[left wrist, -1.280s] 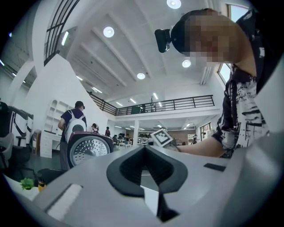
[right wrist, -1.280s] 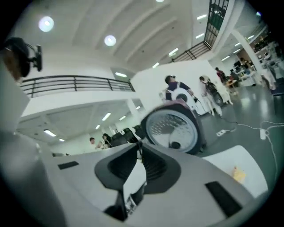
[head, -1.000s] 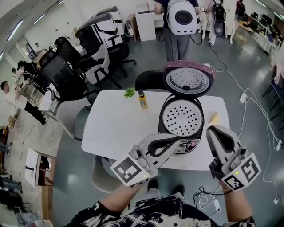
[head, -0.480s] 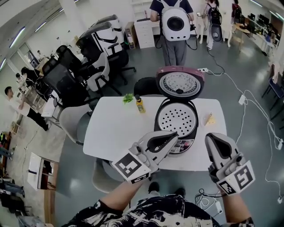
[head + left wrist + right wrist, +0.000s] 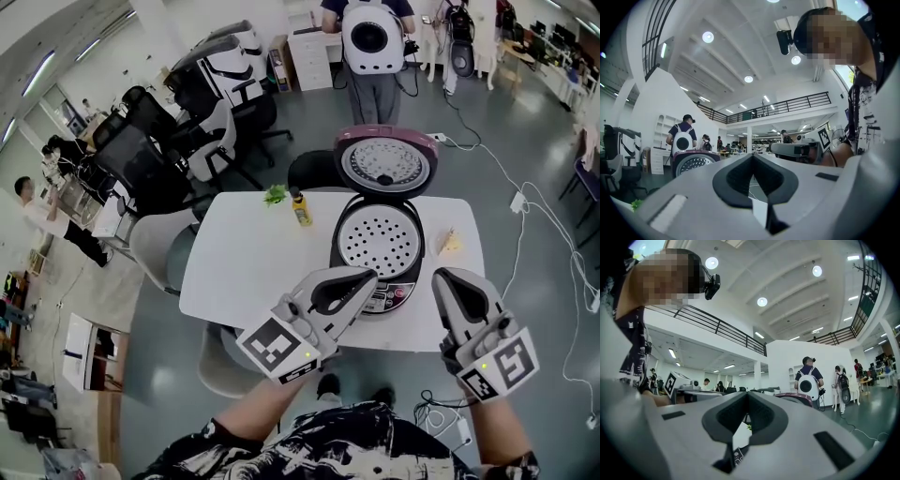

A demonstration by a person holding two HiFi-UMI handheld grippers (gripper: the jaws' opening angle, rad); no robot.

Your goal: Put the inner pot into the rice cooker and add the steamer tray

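The rice cooker (image 5: 380,246) stands on the white table (image 5: 248,267) with its lid (image 5: 387,169) raised. A perforated steamer tray (image 5: 378,234) lies in its opening, and the inner pot is hidden beneath it. My left gripper (image 5: 367,275) is shut and empty, with its tip over the cooker's front edge. My right gripper (image 5: 442,276) is shut and empty, just right of the cooker's front. The left gripper view has the shut left gripper (image 5: 752,155) and the lid (image 5: 693,161) beyond it. In the right gripper view the shut right gripper (image 5: 747,393) points level beside the lid (image 5: 797,398).
A yellow bottle (image 5: 301,210) and a green sprig (image 5: 275,195) stand at the table's far edge. A pale yellow item (image 5: 451,244) lies right of the cooker. Office chairs (image 5: 211,131) crowd the far left. A person with a white backpack (image 5: 375,37) stands beyond, and cables (image 5: 525,202) run across the floor.
The right gripper has shifted slightly near the table's front edge. The left gripper has stayed put, and both stay shut and empty.
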